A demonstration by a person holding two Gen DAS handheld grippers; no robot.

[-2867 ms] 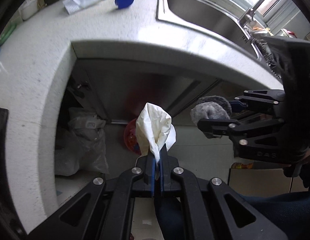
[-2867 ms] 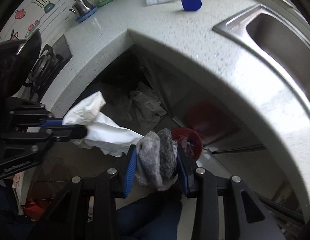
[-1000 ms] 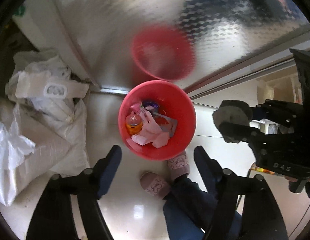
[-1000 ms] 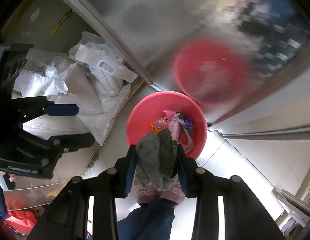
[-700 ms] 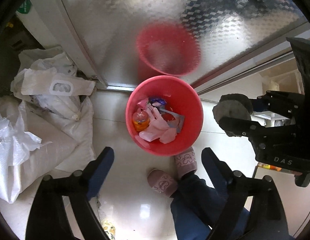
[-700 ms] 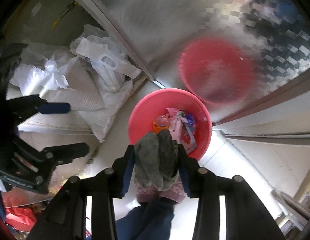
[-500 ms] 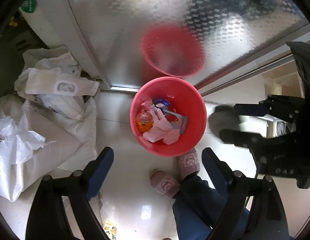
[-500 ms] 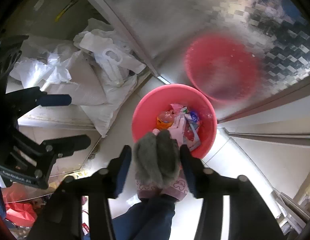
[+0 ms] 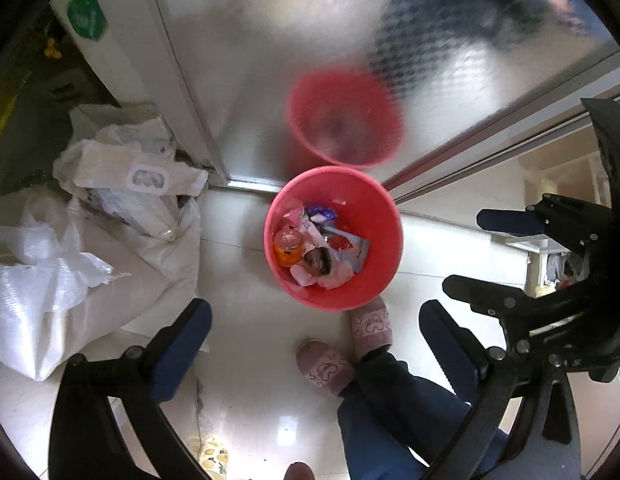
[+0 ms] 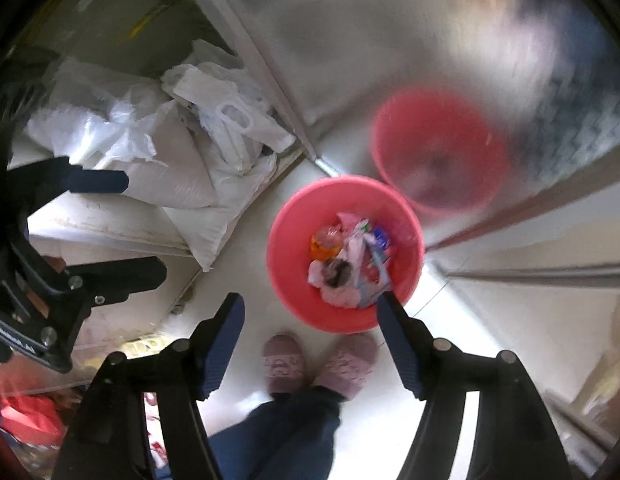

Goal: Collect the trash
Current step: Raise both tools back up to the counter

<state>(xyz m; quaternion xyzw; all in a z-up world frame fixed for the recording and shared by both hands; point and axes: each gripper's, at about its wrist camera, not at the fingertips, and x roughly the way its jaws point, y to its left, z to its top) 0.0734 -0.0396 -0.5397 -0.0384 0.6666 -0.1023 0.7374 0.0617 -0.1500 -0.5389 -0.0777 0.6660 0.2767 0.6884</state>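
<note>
The left wrist view is showing the right tongs (image 9: 466, 252) at its right edge, their jaws just having been opening, nothing between them. The right wrist view is showing the left tongs (image 10: 143, 226) at far left, likewise spread and empty. Both are pointing steeply down over the red bin (image 9: 384, 240), where the grey wad (image 9: 318, 261) is lying among the trash.

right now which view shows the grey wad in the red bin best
The left wrist view. There the grey wad is sharp, lying on pale wrappers beside an orange-capped bottle inside the red bin. The right wrist view shows the same wad but motion-blurred, its edges smeared.
</note>
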